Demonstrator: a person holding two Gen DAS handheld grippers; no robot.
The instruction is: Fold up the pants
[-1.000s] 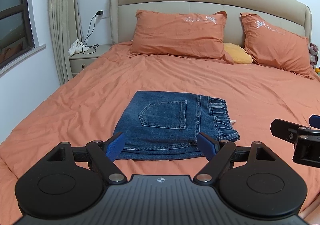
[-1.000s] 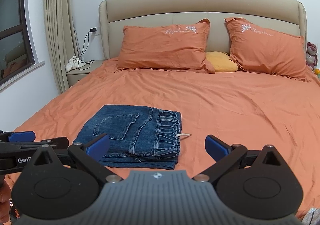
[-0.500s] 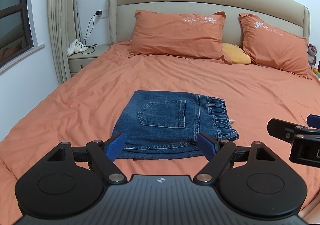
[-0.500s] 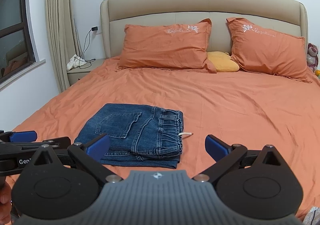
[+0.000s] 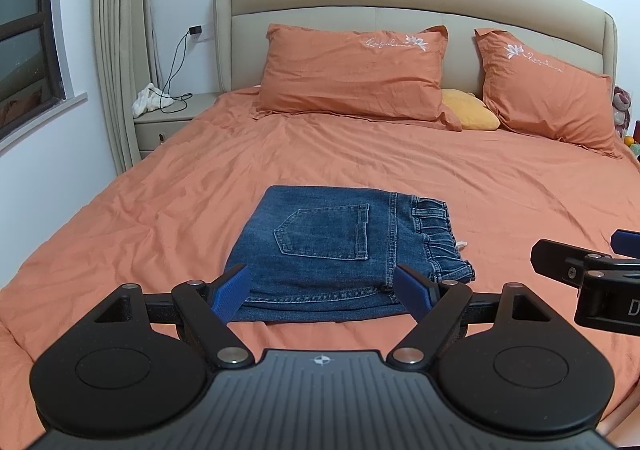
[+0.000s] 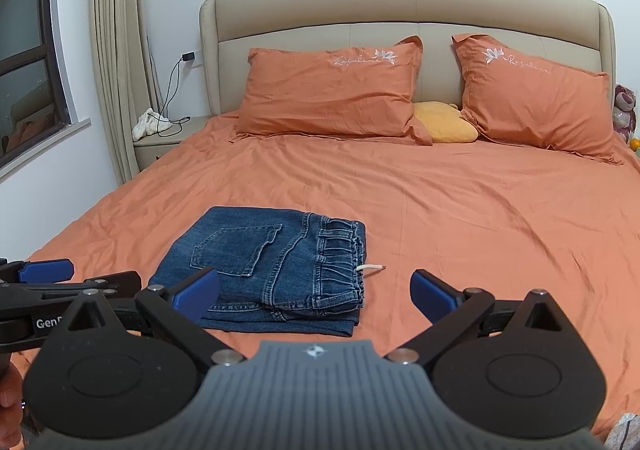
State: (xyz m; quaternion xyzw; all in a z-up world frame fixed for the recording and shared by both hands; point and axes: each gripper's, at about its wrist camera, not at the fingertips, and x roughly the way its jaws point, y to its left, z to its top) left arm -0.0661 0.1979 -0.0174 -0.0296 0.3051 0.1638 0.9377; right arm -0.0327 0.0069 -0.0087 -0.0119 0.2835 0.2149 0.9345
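The jeans (image 5: 340, 250) are seen folded at twelve o'clock on the bed (image 5: 500, 189), both left gripper (image 5: 326, 292) and right gripper (image 6: 316, 290) held apart, empty, nothing apparently left.

We see the blue denim jeans (image 5: 340, 250) folded into a compact, roughly rectangular stack lying flat on the orange bedsheet (image 5: 500, 189), near the foot of the bed. A back pocket (image 5: 324, 230) faces up, the gathered elastic waistband (image 6: 340, 250) runs along the stack's right edge, and a white drawstring end (image 6: 370, 268) pokes out beside it.
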